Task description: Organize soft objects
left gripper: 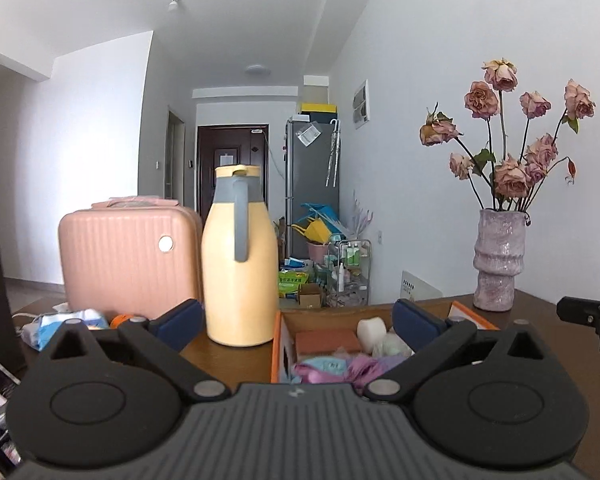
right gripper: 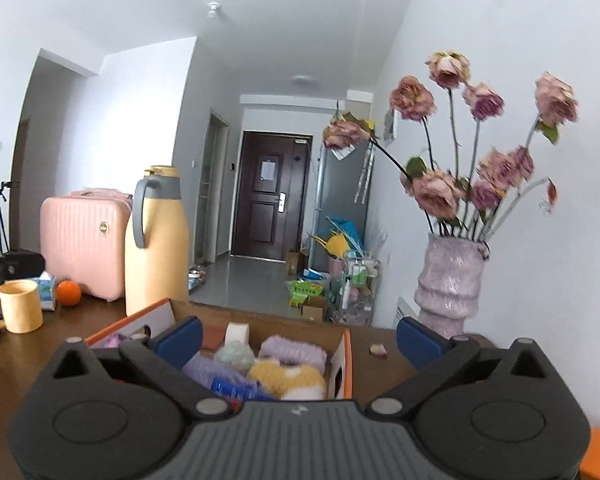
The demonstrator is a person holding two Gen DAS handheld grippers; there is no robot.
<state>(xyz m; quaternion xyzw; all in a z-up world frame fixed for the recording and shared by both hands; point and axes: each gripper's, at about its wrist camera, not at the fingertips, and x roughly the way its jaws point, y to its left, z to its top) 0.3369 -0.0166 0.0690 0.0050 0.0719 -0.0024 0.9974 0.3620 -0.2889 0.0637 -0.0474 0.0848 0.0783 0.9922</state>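
An open cardboard box with orange sides (left gripper: 277,344) (right gripper: 347,356) sits on the brown table, full of soft things. In the left wrist view I see a white roll (left gripper: 371,333), an orange-brown pad (left gripper: 327,340) and pink and blue cloth (left gripper: 332,368). In the right wrist view I see a lilac fluffy cloth (right gripper: 292,354), a yellow and white plush (right gripper: 288,378), a pale green ball (right gripper: 234,354) and a white roll (right gripper: 237,333). My left gripper (left gripper: 298,320) is open and empty just in front of the box. My right gripper (right gripper: 300,336) is open and empty above the box's near side.
A yellow thermos jug (left gripper: 239,256) (right gripper: 156,240) and a pink suitcase (left gripper: 128,256) (right gripper: 82,240) stand behind the box. A vase of dried roses (left gripper: 498,260) (right gripper: 450,280) stands at the right. A yellow mug (right gripper: 18,312), an orange (right gripper: 68,293) and a tissue pack (left gripper: 64,322) lie at the left.
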